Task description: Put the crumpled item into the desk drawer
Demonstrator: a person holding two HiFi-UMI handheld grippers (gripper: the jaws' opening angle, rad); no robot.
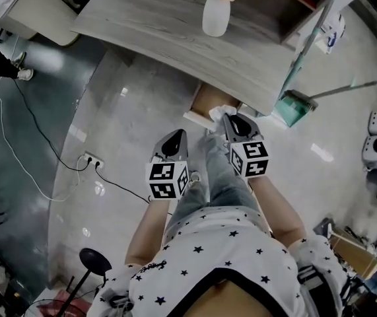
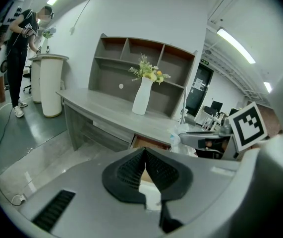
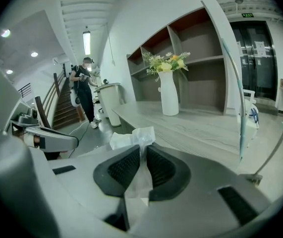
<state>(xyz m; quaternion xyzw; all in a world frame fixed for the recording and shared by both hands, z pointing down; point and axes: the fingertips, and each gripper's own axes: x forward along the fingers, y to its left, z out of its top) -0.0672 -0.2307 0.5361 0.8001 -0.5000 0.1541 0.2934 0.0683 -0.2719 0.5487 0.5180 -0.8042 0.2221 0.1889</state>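
A white crumpled item [image 1: 220, 113] sticks out of my right gripper [image 1: 233, 125], which is shut on it just above the open desk drawer [image 1: 209, 100] under the grey desk's [image 1: 175, 32] front edge. In the right gripper view the crumpled item [image 3: 133, 139] is pinched between the black pads [image 3: 162, 168]. My left gripper [image 1: 172, 145] hangs lower left of the drawer, shut and holding nothing. The left gripper view shows the brown drawer [image 2: 150, 143] beyond its closed tips, and the right gripper [image 2: 204, 141] with the crumpled item [image 2: 181, 133] to the right.
A white vase of flowers [image 1: 216, 12] stands on the desk. A power strip with cables [image 1: 93, 159] lies on the floor at left. A green bin [image 1: 294, 108] sits right of the drawer. A person [image 2: 20, 33] stands far off by a white pedestal [image 2: 51, 86].
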